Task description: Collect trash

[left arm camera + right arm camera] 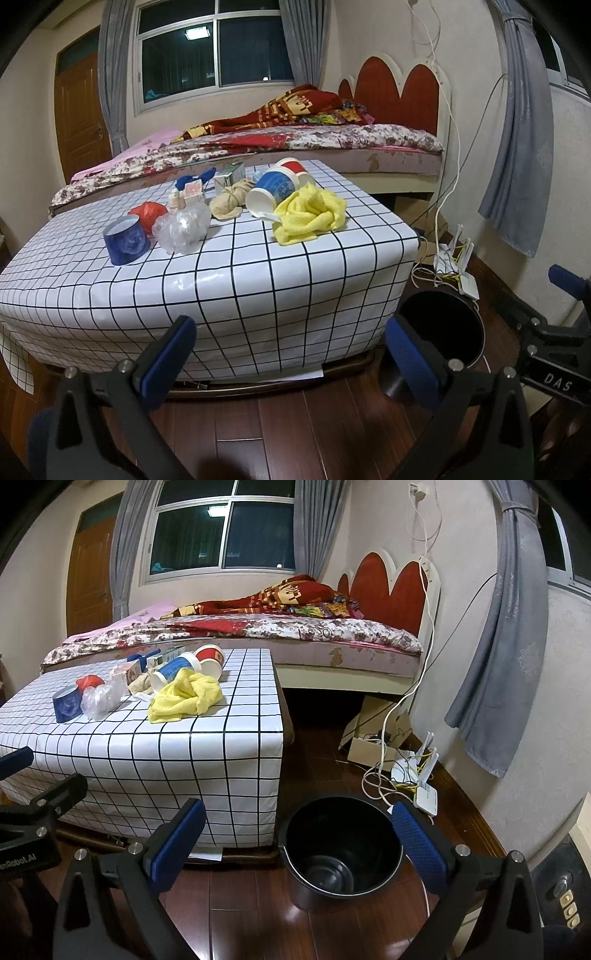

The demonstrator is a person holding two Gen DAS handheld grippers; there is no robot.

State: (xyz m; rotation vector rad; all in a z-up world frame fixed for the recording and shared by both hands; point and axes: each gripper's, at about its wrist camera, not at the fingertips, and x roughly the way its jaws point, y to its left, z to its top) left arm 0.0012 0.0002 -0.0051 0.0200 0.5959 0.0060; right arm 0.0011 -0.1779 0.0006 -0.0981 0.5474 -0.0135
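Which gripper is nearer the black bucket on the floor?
Right. The right gripper hangs open almost over the black bucket; the left gripper, also open, faces the table, with the bucket off to its right.

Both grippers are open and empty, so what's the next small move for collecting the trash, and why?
Probably reach the left gripper toward the crumpled clear plastic bag near the checkered table's front edge. Both it and the right gripper hold nothing, and the black bucket on the floor looks empty.
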